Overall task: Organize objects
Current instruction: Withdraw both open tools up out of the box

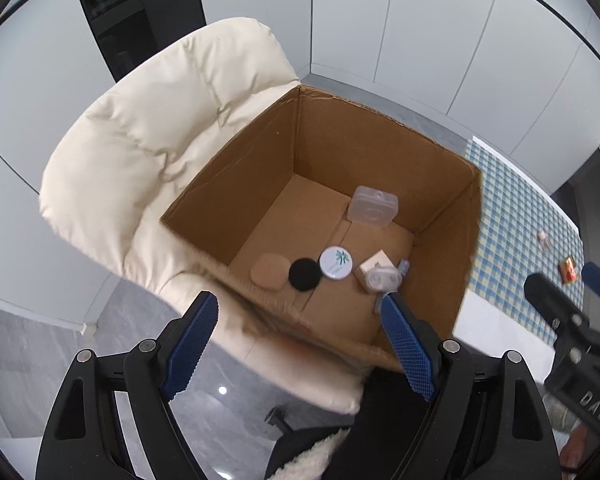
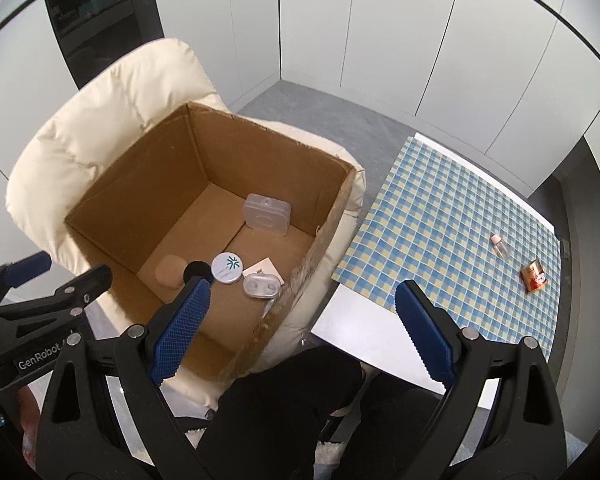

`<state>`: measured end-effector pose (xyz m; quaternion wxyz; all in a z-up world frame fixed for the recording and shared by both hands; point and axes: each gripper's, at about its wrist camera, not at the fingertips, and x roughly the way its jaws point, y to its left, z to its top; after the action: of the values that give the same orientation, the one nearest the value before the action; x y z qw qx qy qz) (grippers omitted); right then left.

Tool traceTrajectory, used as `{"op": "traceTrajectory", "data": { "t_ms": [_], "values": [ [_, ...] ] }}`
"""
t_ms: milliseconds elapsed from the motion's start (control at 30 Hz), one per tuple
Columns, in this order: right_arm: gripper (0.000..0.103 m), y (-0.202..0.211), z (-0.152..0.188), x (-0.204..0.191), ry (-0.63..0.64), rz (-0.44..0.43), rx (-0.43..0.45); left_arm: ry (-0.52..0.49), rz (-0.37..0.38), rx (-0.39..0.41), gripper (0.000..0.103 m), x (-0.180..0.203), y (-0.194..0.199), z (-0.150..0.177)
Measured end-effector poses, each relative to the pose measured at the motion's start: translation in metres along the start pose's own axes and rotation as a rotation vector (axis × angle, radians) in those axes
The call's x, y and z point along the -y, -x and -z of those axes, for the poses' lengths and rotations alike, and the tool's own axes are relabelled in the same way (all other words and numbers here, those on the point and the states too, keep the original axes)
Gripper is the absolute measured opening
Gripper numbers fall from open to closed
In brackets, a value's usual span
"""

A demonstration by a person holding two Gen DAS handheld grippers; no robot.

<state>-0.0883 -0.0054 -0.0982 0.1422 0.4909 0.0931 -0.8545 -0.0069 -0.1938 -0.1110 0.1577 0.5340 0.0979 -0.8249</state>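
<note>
Both jaws gape empty above the cardboard box (image 2: pixel 152 184) as I eye the small bottle (image 2: pixel 500 245) on the checked cloth (image 2: pixel 440 208) — light, likely slippery and fragile — best pinched across its body.

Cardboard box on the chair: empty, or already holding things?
Holding things. The cardboard box has a clear case, round tin and lens case on its floor.

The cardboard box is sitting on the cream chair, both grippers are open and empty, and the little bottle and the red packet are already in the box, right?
Not quite: the little bottle and red packet lie on the checked tablecloth, outside the cardboard box, as the right wrist view shows. The rest holds.
</note>
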Motion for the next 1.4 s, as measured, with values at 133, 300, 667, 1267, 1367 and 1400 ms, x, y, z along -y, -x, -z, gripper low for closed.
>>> {"op": "traceTrajectory", "data": {
  "t_ms": [133,300,667,1267,1367,1400],
  "values": [
    [0.095,0.025,0.014,0.004,-0.006,-0.005,0.021,-0.023,0.044,-0.011,0.084,0.002,0.024,0.019],
    [0.095,0.051,0.032,0.007,-0.012,-0.014,0.033,-0.029,0.058,-0.005,0.084,0.004,0.050,0.038],
    [0.095,0.090,0.076,0.012,-0.015,-0.023,0.016,-0.004,0.053,0.050,0.085,0.000,0.096,0.074],
    [0.095,0.125,0.139,0.012,-0.031,-0.060,-0.008,0.024,0.067,0.029,0.085,-0.006,0.113,0.142],
    [0.095,0.126,0.147,0.013,-0.040,-0.075,-0.019,0.042,0.055,0.013,0.085,-0.013,0.109,0.156],
    [0.095,0.127,0.150,0.012,-0.037,-0.075,-0.019,0.055,0.056,0.007,0.085,-0.016,0.108,0.161]
  ]
}}
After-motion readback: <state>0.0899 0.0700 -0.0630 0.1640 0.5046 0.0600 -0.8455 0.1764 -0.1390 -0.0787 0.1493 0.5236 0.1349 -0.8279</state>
